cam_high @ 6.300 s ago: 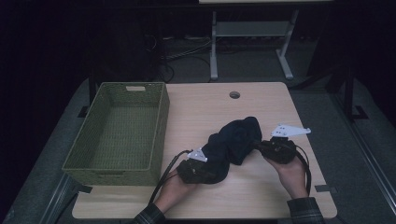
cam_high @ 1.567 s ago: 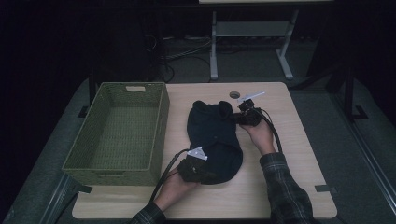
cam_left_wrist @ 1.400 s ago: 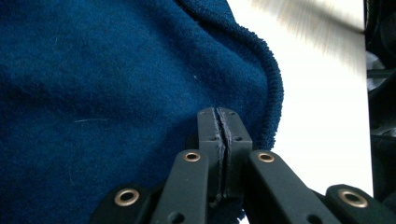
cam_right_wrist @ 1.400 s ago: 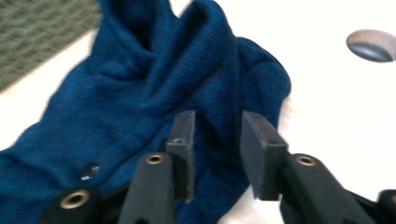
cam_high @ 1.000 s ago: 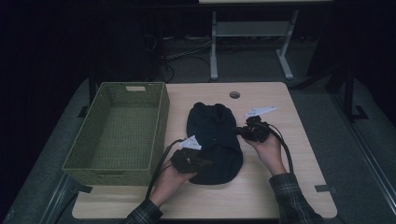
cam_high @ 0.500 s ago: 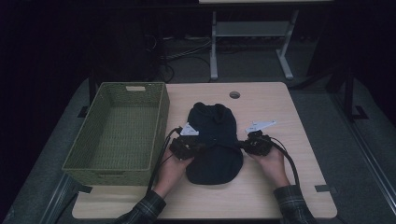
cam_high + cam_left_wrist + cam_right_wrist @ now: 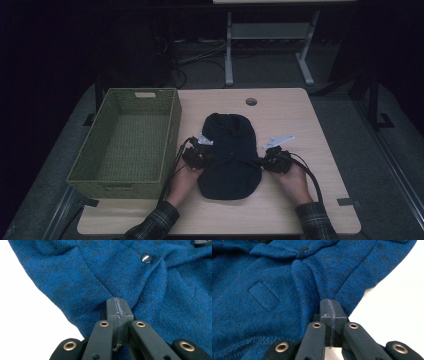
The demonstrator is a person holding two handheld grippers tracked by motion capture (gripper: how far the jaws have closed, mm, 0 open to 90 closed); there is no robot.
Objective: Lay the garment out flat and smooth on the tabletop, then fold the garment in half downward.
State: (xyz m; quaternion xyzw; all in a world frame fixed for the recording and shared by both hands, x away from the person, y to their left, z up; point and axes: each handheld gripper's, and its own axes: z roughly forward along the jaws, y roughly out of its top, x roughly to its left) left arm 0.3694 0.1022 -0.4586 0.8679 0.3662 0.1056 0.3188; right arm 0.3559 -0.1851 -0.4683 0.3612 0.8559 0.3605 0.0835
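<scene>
Fingers of left gripper (image 7: 117,315), right gripper (image 7: 331,315) clamped on blue knit garment (image 7: 230,150)

Place: it looked like a lab or recording room, not a home.
Table: a plain light-wood work table (image 7: 280,107) with a round cable hole (image 7: 251,101) near its far edge stood alone in the middle.
Floor: grey carpet (image 7: 360,130) lay around the table, with bits of dark tape (image 7: 347,202) stuck near the table's corners.
Background: a second desk's white metal frame (image 7: 267,35) stood behind, and loose cables (image 7: 192,57) trailed on the floor beneath it.
Lighting: the surroundings were dark, and the light fell mostly on the table.
Props: a green woven basket (image 7: 170,130) sat on the table's left part.
</scene>
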